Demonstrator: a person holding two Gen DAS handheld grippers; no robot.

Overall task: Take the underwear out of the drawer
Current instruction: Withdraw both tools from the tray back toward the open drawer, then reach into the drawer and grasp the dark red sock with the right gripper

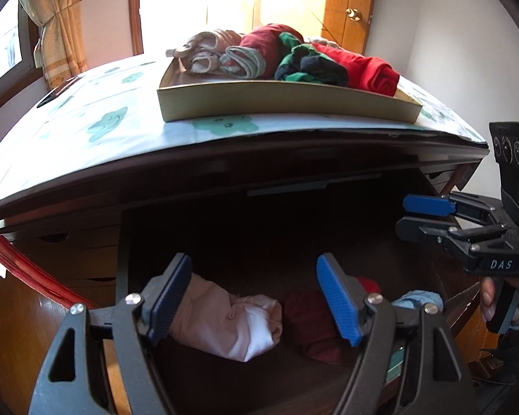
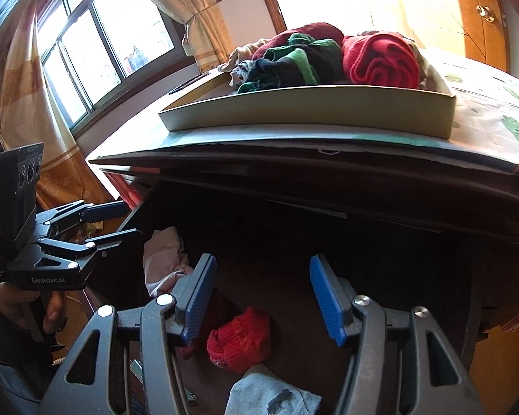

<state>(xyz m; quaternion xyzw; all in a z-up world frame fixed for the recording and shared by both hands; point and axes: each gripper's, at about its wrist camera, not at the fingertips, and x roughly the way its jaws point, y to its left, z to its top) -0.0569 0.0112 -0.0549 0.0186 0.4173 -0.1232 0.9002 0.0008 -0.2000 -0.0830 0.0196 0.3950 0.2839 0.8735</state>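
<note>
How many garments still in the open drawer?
4 visible: pink bundle at left, dark maroon piece beside it, bright red roll mid-drawer, light blue piece nearest the front. The dark back of the drawer may hide more.

Blown-out daylight from window [image 2: 97, 34], dark shadowed drawer [image 1: 259, 228], fisheye bending at edges

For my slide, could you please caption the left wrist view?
Open left gripper poised over a pink roll in the open drawer; tray of underwear above.
</note>
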